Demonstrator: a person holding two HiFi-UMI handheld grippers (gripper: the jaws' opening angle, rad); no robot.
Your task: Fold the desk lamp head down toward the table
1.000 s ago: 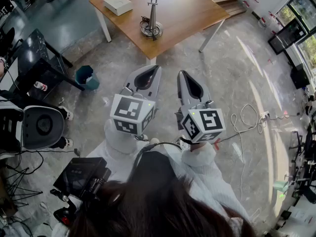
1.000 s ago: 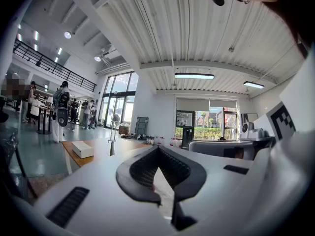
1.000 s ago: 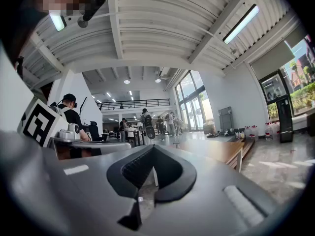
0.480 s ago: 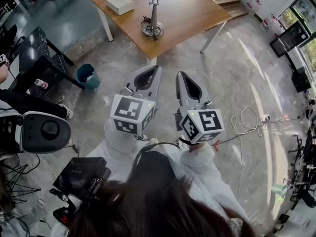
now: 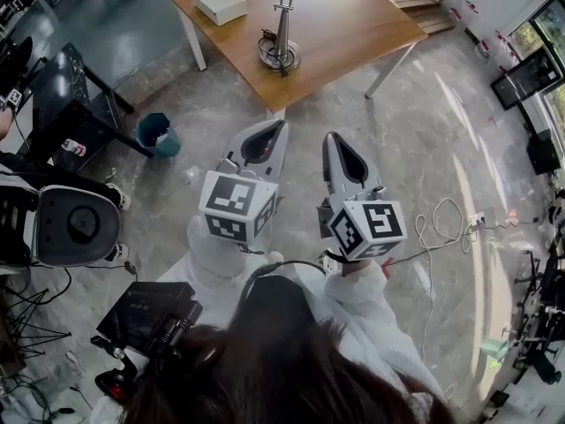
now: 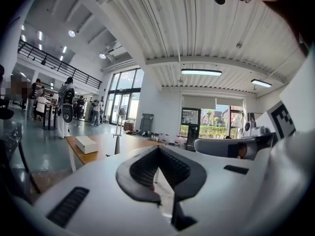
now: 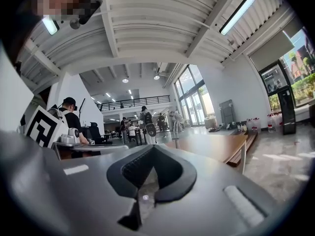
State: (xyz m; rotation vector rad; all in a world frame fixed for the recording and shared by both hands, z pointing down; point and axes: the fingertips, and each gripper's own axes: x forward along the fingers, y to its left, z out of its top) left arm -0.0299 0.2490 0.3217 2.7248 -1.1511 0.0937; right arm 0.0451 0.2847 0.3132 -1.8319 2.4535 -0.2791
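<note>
The desk lamp (image 5: 280, 44) stands on the wooden table (image 5: 353, 25) far ahead, its round base near the table's front edge and its stem running up out of the head view. Both grippers are held side by side over the floor, well short of the table. My left gripper (image 5: 281, 124) is shut and holds nothing. My right gripper (image 5: 330, 136) is shut too, also with nothing in it. In the left gripper view the lamp (image 6: 118, 134) rises upright beyond the closed jaws of the left gripper (image 6: 158, 149). The right gripper (image 7: 152, 147) points level toward the table (image 7: 211, 146).
A white box (image 5: 220, 3) lies on the table's left end. A teal bin (image 5: 156, 136) and a black side table (image 5: 62, 104) stand at the left, with a white chair (image 5: 75, 226) nearer. Cables (image 5: 441, 219) trail over the stone floor at the right. People stand far off.
The table and lamp have shifted slightly lower and to the right in the head view, and both grippers sit a little lower. Both stay shut.
</note>
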